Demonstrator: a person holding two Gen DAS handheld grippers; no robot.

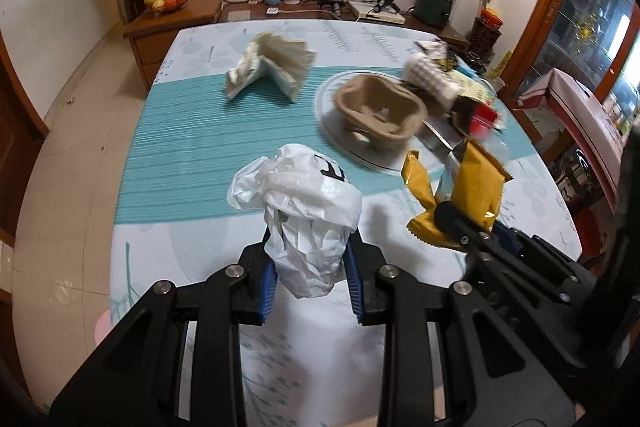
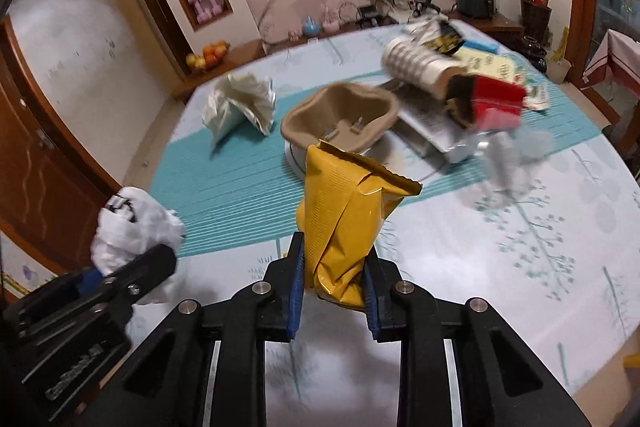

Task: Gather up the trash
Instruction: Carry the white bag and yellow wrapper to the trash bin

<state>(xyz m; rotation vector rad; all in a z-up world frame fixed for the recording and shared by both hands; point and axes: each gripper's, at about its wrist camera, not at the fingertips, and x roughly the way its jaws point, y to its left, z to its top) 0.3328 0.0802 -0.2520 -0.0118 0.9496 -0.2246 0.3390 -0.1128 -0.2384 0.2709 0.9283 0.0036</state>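
Two claws, left (image 1: 310, 267) clamped on white bag (image 1: 296, 195), right (image 2: 334, 287) on yellow wrapper (image 2: 344, 211).

Table (image 1: 192, 131) under a teal-striped cloth, beyond the tongs a brown pulp tray (image 1: 380, 111) on a round plate (image 1: 332, 99), crumpled wrapper (image 1: 268, 67) farther left, heaped packaging (image 1: 452, 87) farther right.

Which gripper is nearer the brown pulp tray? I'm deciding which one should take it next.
Right, judging by both views. The right gripper, shut on the yellow wrapper, sits just in front of the pulp tray. The left gripper, shut on the white bag, is farther off to the left.
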